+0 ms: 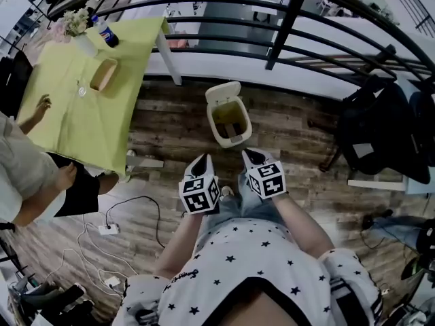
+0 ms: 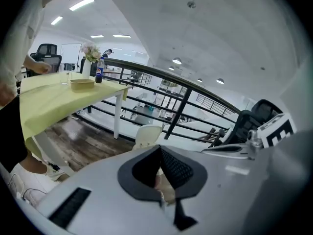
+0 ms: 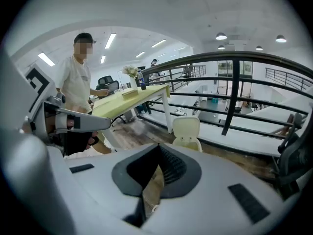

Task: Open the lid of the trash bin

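A cream trash bin (image 1: 230, 122) stands on the wooden floor by the railing, its lid (image 1: 223, 92) tipped up and back, the inside showing. My left gripper (image 1: 203, 157) and right gripper (image 1: 249, 153) are held side by side just short of the bin, both pointing at it and touching nothing. Both are shut and hold nothing. In the left gripper view, the bin (image 2: 148, 136) shows past the closed tips of my left gripper (image 2: 159, 149). In the right gripper view, the bin (image 3: 187, 131) with its raised lid stands beyond my right gripper (image 3: 157, 146).
A table with a yellow-green cloth (image 1: 75, 107) stands left of the bin, carrying a bottle (image 1: 107, 34), flowers and a small tray (image 1: 103, 74). A person (image 1: 27, 175) stands at its near side. A black railing (image 1: 285, 19) runs behind the bin. A black office chair (image 1: 380, 131) is to the right. Cables and a power strip (image 1: 107, 229) lie on the floor.
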The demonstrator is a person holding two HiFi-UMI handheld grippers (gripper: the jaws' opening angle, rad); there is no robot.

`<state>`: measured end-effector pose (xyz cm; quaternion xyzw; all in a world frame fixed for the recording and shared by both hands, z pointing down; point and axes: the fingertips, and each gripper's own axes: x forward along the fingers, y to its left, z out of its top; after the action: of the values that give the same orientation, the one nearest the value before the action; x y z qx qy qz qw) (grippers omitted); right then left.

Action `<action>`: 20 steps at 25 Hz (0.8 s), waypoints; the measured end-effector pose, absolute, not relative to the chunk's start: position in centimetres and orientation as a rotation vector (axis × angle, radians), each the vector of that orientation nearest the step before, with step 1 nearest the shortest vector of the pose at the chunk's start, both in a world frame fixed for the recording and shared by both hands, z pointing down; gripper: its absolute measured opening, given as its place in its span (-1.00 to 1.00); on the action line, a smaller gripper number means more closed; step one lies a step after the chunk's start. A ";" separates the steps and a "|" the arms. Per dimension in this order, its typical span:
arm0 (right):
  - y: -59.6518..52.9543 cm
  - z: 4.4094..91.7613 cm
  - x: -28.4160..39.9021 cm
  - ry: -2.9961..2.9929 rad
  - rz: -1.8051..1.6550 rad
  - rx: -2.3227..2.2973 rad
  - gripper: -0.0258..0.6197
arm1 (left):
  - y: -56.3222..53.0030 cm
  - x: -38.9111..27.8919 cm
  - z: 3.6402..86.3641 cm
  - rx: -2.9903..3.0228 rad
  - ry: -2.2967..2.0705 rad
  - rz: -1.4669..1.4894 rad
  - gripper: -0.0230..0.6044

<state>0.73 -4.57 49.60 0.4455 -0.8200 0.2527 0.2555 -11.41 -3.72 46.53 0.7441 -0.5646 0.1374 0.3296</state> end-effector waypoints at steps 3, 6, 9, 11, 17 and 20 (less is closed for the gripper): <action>-4.4 48.3 0.7 -2.249 0.666 1.202 -0.94 | -4.1 -11.3 45.3 1.968 -1.478 0.339 -0.91; -4.2 47.0 0.6 -2.269 0.651 1.206 -0.94 | -4.2 -11.4 44.5 1.980 -1.484 0.323 -0.91; -4.0 46.1 0.8 -2.286 0.644 1.216 -0.94 | -4.1 -11.3 43.9 1.986 -1.489 0.308 -0.91; -3.7 45.6 0.9 -2.296 0.639 1.226 -0.94 | -3.8 -11.2 43.7 1.989 -1.487 0.300 -0.91; -3.2 44.7 0.7 -2.323 0.644 1.263 -0.94 | -3.0 -11.5 43.5 2.005 -1.484 0.294 -0.91; -3.1 44.5 0.4 -2.329 0.653 1.271 -0.94 | -2.9 -11.7 43.3 2.010 -1.484 0.298 -0.91</action>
<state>0.44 -3.13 44.47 0.4556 -0.8346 0.2340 0.2029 -11.70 -2.86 43.26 0.7602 -0.5612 0.1127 0.3074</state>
